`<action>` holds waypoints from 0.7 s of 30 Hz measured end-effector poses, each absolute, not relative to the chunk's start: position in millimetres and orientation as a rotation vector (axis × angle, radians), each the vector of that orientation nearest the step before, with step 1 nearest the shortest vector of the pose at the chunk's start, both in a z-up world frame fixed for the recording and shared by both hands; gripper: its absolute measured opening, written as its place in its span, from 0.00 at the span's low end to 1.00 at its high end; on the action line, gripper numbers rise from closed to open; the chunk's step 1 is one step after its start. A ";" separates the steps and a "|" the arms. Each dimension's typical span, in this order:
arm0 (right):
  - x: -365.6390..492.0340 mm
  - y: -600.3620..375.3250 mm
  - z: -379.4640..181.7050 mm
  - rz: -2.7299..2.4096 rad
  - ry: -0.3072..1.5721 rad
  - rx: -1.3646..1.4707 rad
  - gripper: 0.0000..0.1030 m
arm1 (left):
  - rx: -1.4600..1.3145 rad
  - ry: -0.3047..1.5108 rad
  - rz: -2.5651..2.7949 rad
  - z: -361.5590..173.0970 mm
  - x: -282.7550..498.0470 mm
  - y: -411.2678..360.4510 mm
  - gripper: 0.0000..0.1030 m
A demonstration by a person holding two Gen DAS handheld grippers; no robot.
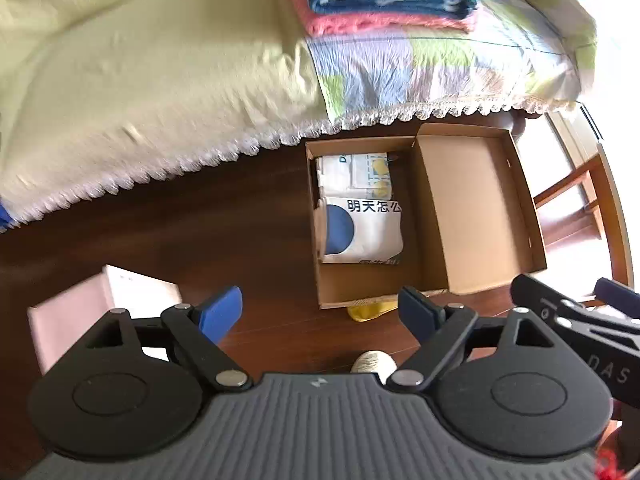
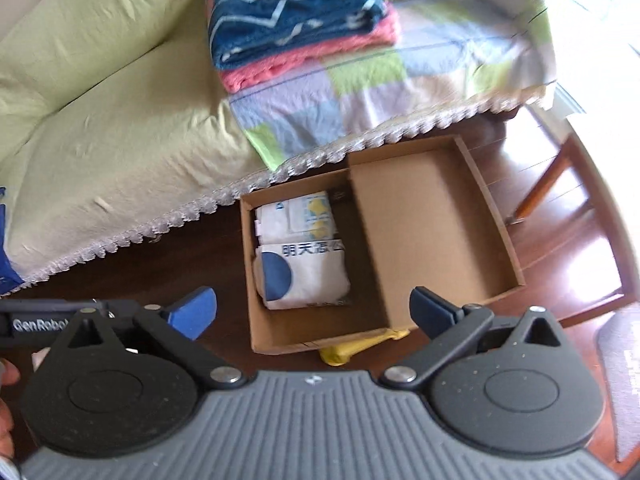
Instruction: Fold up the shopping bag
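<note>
Nearest: your left gripper (image 1: 320,312) and right gripper (image 2: 314,312), both spread wide, holding nothing. Beyond them, on the dark wooden floor (image 1: 160,232): an open cardboard box (image 2: 280,336), a yellow item (image 2: 340,350) under its near edge. Inside, at its left: two folded shopping bags (image 2: 304,276), white with blue print. Farthest: your sofa (image 2: 100,120), stacked blankets (image 2: 296,28) on top.
</note>
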State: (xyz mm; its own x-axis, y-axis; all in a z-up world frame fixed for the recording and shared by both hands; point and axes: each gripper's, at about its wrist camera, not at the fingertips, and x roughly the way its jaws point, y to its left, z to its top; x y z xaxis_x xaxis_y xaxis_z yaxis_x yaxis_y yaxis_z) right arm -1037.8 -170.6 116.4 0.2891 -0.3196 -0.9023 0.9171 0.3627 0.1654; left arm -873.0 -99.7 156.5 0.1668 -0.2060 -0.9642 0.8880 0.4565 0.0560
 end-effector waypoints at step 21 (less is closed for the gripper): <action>-1136.6 -71.4 273.7 -0.986 0.834 0.651 0.99 | 0.720 1.032 -0.841 294.7 -987.4 19.1 0.85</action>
